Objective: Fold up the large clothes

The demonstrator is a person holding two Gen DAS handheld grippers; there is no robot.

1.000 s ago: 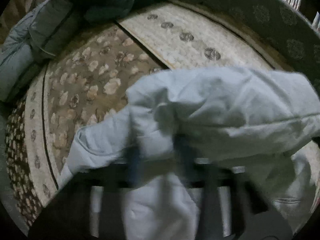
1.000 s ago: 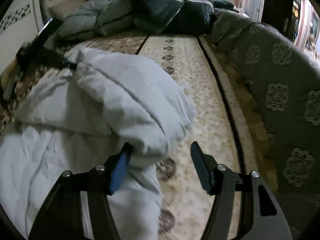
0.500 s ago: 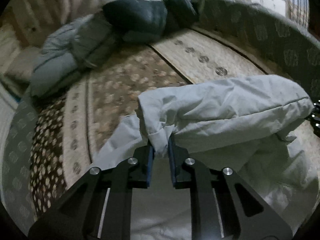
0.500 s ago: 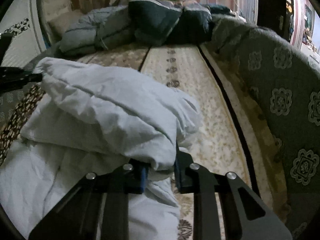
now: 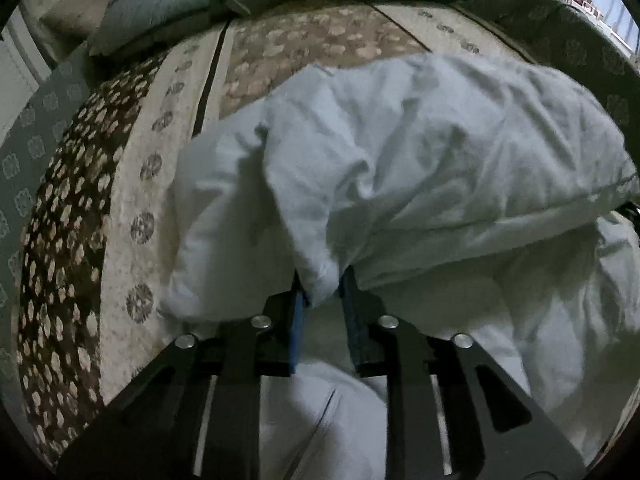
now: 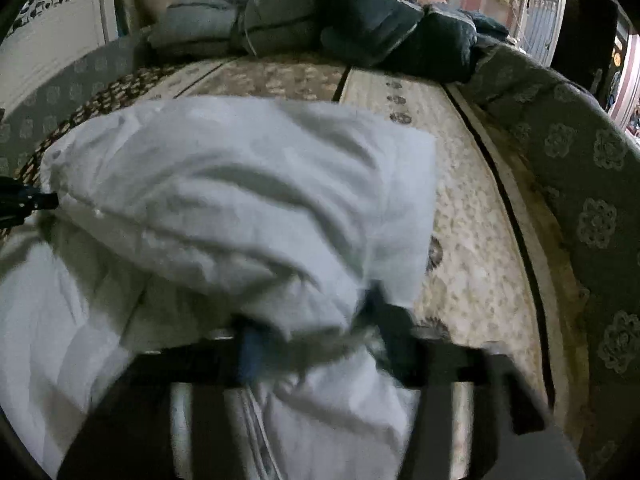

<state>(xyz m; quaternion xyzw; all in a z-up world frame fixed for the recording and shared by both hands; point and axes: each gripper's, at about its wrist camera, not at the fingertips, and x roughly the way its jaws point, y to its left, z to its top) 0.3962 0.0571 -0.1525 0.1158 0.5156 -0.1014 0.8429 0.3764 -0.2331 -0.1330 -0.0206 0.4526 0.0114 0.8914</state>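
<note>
1. The white padded garment (image 5: 420,168) lies bunched on the patterned bed cover (image 5: 132,200), with one thick fold doubled over the rest of it.
2. The left gripper (image 5: 323,296) reaches forward and low over the near part of the garment; its jaws are pressed close on a corner of the upper fold, and white cloth bulges out between the blue pads (image 5: 298,320).
3. The right gripper (image 6: 316,344) comes in at the opposite end of the same fold, also low and pointing along the bed. It is blurred, but its blue pad and dark finger stand a little apart with white fabric gathered between them, so the jaws pinch the fold there.
4. In the right wrist view the tip of the left gripper shows at the far left edge, touching the other end of the fold.
5. The fold is raised between the two grippers, while the garment's lower layer with its zipper (image 6: 256,420) rests flat on the bed.
6. Grey-blue and dark bundled jackets (image 6: 320,28) are heaped at the far end of the bed, well apart from the white garment.
7. A grey patterned border (image 6: 592,200) runs along the bed's right side.
</note>
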